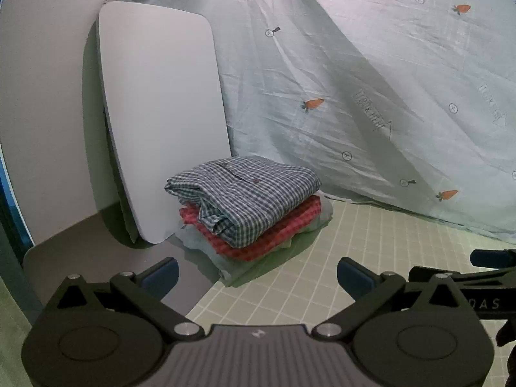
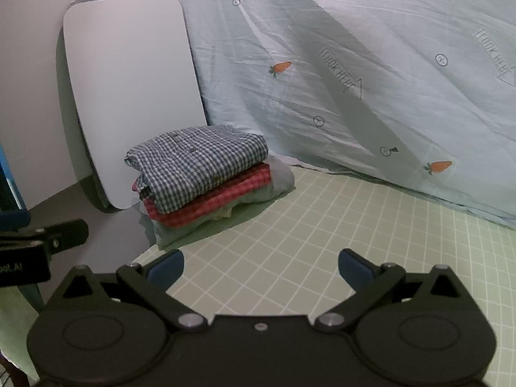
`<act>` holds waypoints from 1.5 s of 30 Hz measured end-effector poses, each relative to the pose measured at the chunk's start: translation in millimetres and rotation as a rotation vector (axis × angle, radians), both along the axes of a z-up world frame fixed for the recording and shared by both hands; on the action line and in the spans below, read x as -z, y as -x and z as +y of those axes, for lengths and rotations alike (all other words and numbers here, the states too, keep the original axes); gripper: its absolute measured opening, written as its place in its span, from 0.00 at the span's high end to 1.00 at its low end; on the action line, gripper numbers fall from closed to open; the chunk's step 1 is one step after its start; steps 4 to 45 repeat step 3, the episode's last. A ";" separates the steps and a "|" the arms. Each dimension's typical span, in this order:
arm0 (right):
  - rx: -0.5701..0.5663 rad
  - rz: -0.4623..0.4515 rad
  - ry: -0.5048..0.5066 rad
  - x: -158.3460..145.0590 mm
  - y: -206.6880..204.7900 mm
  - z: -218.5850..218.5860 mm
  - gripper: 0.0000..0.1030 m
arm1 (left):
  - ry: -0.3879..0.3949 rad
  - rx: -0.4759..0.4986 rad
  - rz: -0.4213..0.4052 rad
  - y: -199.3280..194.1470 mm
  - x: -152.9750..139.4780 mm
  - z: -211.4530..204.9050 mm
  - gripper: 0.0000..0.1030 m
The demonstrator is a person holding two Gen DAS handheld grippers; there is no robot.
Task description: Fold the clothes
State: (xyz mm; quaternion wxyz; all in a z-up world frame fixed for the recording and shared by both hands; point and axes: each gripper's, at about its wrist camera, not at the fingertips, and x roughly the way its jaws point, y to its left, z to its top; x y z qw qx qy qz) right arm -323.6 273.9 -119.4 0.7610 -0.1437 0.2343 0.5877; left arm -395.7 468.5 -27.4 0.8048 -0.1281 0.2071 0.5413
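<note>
A stack of folded clothes stands at the back left of the green grid mat [image 1: 322,274] [image 2: 306,225]. On top lies a blue checked shirt [image 1: 248,196] [image 2: 196,164], under it a red checked garment [image 1: 277,229] [image 2: 219,198], and at the bottom a pale green one [image 1: 225,261] [image 2: 258,193]. My left gripper [image 1: 258,279] hangs open in front of the stack, nothing between its blue pads. My right gripper [image 2: 261,267] is open too, to the right of the stack and a little back from it. Each gripper's tip shows at the edge of the other's view.
A white rounded board [image 1: 161,122] [image 2: 129,96] leans on the wall just left of the stack. A pale blue sheet with carrot prints [image 1: 371,80] [image 2: 354,64] hangs down behind the mat. A grey tabletop [image 1: 96,251] lies left of the mat.
</note>
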 end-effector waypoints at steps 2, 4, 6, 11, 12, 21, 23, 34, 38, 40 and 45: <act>0.000 -0.003 -0.002 -0.3 0.1 -0.3 0.00 | -0.001 -0.001 0.000 -0.2 -0.1 -0.4 0.00; 0.000 -0.004 -0.003 -0.5 0.2 -0.5 0.00 | -0.002 -0.001 -0.001 -0.3 -0.2 -0.6 0.00; 0.000 -0.004 -0.003 -0.5 0.2 -0.5 0.00 | -0.002 -0.001 -0.001 -0.3 -0.2 -0.6 0.00; 0.000 -0.004 -0.003 -0.5 0.2 -0.5 0.00 | -0.002 -0.001 -0.001 -0.3 -0.2 -0.6 0.00; 0.000 -0.004 -0.003 -0.5 0.2 -0.5 0.00 | -0.002 -0.001 -0.001 -0.3 -0.2 -0.6 0.00; 0.000 -0.004 -0.003 -0.5 0.2 -0.5 0.00 | -0.002 -0.001 -0.001 -0.3 -0.2 -0.6 0.00; 0.000 -0.004 -0.003 -0.5 0.2 -0.5 0.00 | -0.002 -0.001 -0.001 -0.3 -0.2 -0.6 0.00; 0.000 -0.004 -0.003 -0.5 0.2 -0.5 0.00 | -0.002 -0.001 -0.001 -0.3 -0.2 -0.6 0.00; 0.000 -0.004 -0.003 -0.5 0.2 -0.5 0.00 | -0.002 -0.001 -0.001 -0.3 -0.2 -0.6 0.00; 0.000 -0.004 -0.003 -0.5 0.2 -0.5 0.00 | -0.002 -0.001 -0.001 -0.3 -0.2 -0.6 0.00; 0.000 -0.004 -0.003 -0.5 0.2 -0.5 0.00 | -0.002 -0.001 -0.001 -0.3 -0.2 -0.6 0.00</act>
